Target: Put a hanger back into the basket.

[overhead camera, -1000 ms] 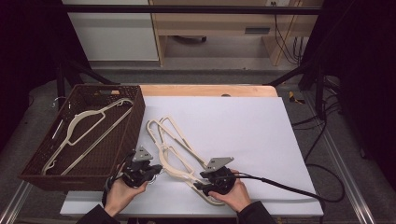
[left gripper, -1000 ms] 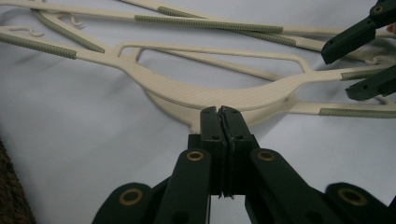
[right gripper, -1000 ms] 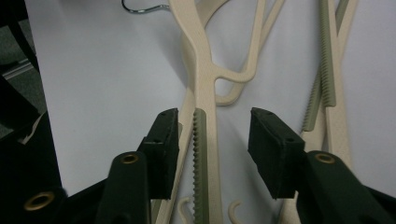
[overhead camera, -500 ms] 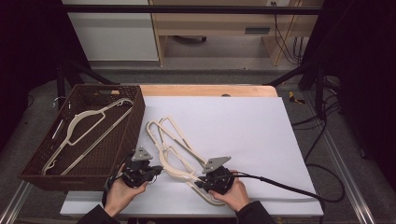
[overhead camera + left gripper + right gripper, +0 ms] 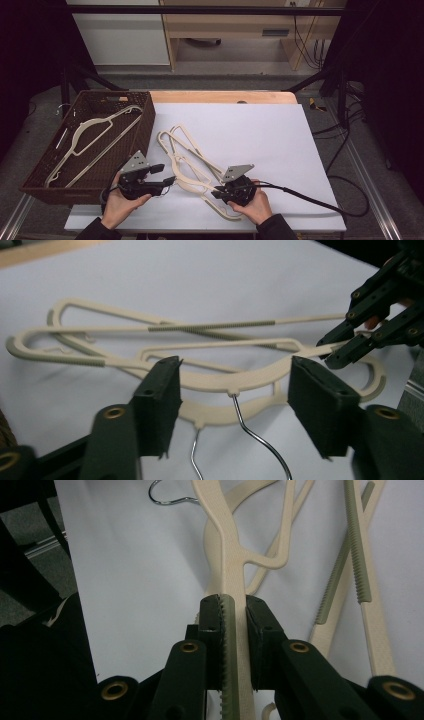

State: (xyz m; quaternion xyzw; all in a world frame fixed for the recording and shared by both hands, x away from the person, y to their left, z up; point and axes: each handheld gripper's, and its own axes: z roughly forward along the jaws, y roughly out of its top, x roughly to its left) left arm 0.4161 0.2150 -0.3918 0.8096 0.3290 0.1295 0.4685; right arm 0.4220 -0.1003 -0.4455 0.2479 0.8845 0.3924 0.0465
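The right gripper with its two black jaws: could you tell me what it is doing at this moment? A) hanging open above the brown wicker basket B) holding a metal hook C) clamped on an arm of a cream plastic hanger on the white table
C: in the right gripper view the right gripper has its jaws shut on the ribbed arm of a cream plastic hanger lying on the white table.

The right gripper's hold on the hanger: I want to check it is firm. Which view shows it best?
The right gripper view: the right gripper has both jaws pressed on the hanger arm. The left gripper view shows it farther off at the hanger's end; the high view shows it beside the hand.
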